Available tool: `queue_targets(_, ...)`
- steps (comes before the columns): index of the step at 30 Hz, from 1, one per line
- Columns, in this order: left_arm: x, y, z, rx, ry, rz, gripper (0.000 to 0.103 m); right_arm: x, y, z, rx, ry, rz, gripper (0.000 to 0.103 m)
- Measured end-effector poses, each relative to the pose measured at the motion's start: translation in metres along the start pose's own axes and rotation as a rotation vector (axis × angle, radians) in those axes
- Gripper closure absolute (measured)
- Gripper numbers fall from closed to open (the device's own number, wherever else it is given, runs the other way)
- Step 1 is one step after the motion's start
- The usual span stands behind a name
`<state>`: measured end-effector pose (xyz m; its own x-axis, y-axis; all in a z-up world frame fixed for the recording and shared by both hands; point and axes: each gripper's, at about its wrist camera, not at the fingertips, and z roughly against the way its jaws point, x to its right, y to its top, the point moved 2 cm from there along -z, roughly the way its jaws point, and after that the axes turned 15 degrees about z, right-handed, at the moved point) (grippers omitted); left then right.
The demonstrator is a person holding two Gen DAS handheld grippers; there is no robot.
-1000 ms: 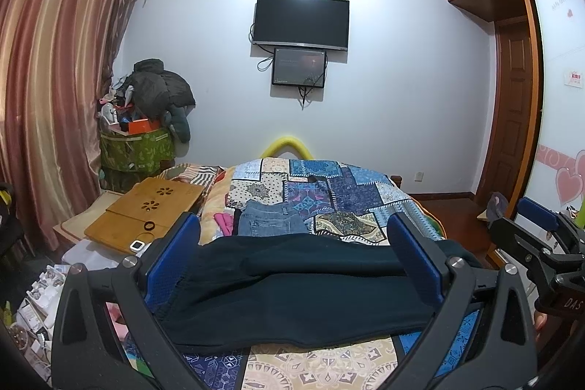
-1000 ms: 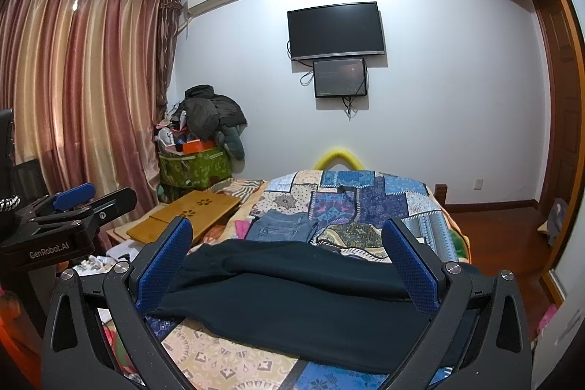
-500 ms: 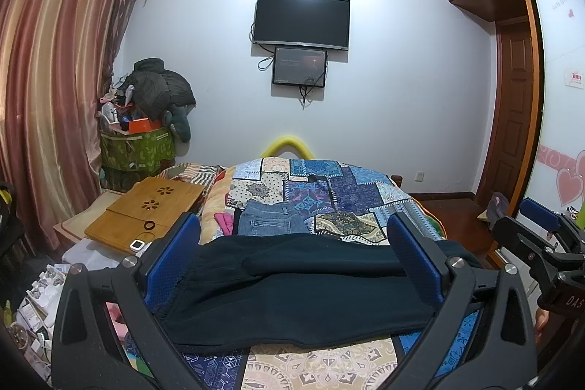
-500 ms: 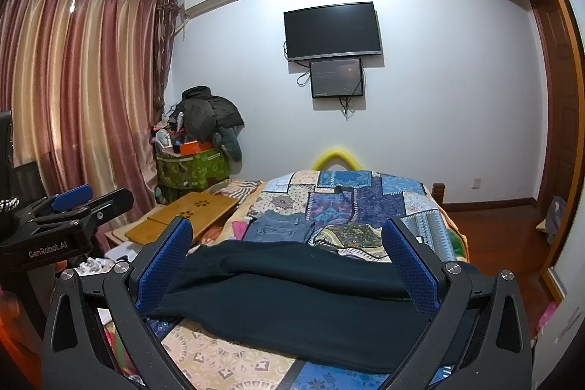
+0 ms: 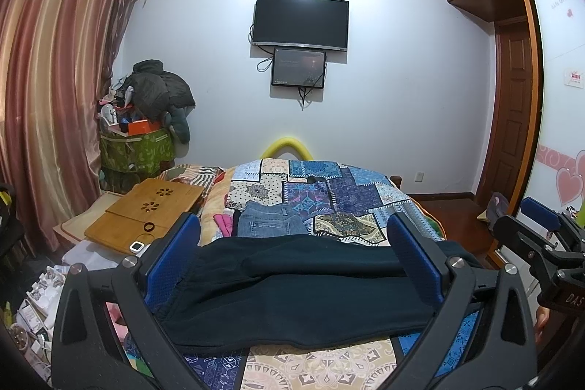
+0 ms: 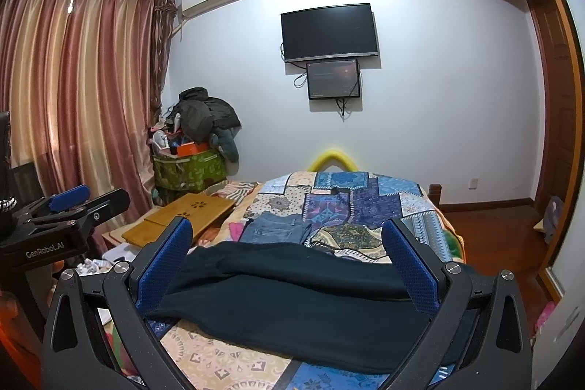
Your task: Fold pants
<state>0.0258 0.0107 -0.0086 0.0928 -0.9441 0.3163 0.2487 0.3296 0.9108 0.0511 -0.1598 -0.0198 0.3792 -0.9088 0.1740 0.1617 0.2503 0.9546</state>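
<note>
change: basically none seen, pants (image 5: pixel 292 295) left flat on bed (image 5: pixel 329 364) | left tool (image 5: pixel 292 265) and right tool (image 6: pixel 289 269) kept wide open, nothing gripped | first fold not started yet

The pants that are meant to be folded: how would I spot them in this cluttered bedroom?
Find the bed with the patchwork quilt below the wall TV. Across its near end lies one long dark garment, the pants. Unlike the small, light-blue folded jeans just beyond, they are near-black and spread wide.

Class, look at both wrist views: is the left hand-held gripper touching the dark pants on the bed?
Apart. In the left wrist view the left hand-held gripper is wide open above the dark pants, which lie flat, unpinched, on the bed.
</note>
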Motion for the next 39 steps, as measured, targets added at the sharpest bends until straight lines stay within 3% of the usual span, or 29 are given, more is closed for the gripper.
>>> queue_targets(22, 0.0, -0.001, -0.012, -0.018, -0.014, 0.004, 0.0, -0.001, -0.004, -0.009, -0.023, -0.001, -0.002, 0.0)
queue_targets(28, -0.016, 0.007, -0.051, -0.073, 0.001, 0.016, 0.0, 0.005, -0.006, -0.03, -0.038, 0.006, -0.006, 0.0)
queue_targets(39, -0.089, 0.034, -0.182, -0.217, 0.098, 0.094, 0.0, 0.033, -0.019, -0.125, -0.144, 0.02, 0.058, 0.0)
